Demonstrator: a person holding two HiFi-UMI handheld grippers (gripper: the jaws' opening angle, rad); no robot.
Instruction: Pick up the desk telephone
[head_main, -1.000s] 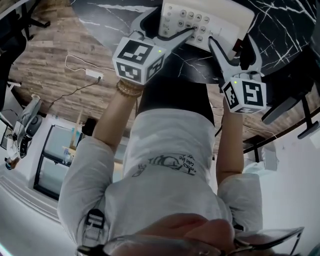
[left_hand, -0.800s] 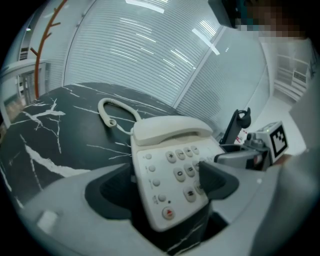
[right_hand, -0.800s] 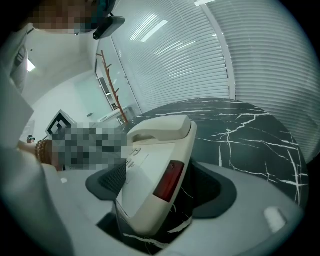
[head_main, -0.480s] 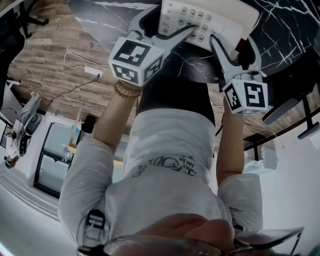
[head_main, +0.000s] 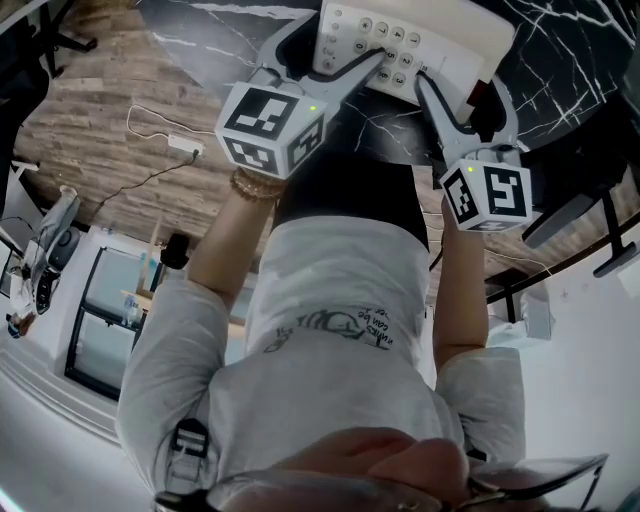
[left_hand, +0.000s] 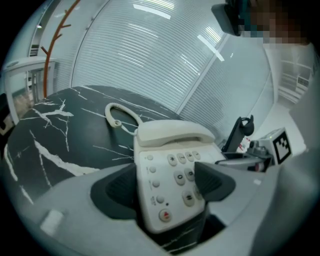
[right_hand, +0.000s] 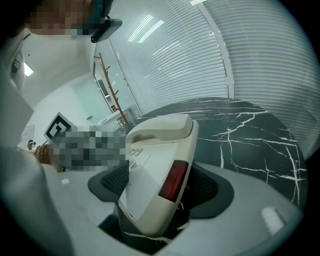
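Item: left gripper (head_main: 335, 45) (left_hand: 165, 185), set over the left front corner of the desk telephone (head_main: 420, 35) (left_hand: 170, 150) (right_hand: 155, 150); jaws wide and closing, one pad against the telephone's left side, the other lying on its keypad. Item: right gripper (head_main: 462, 90) (right_hand: 160, 187), at the telephone's right front corner; jaws wide, both pads against the body, clamping it across a red panel (right_hand: 172, 181) on its side. Item: the telephone itself, cream, its handset (left_hand: 172, 134) in the cradle at the far end, sitting on a black marble table (head_main: 570, 50) (left_hand: 65, 130) (right_hand: 250, 130) near the edge. Item: white cord (left_hand: 117, 112), looped on the table beyond the telephone's far left. Item: white blinds (left_hand: 150, 50), well behind the telephone. Item: power strip (head_main: 188, 147) on the floor, well to the telephone's left.
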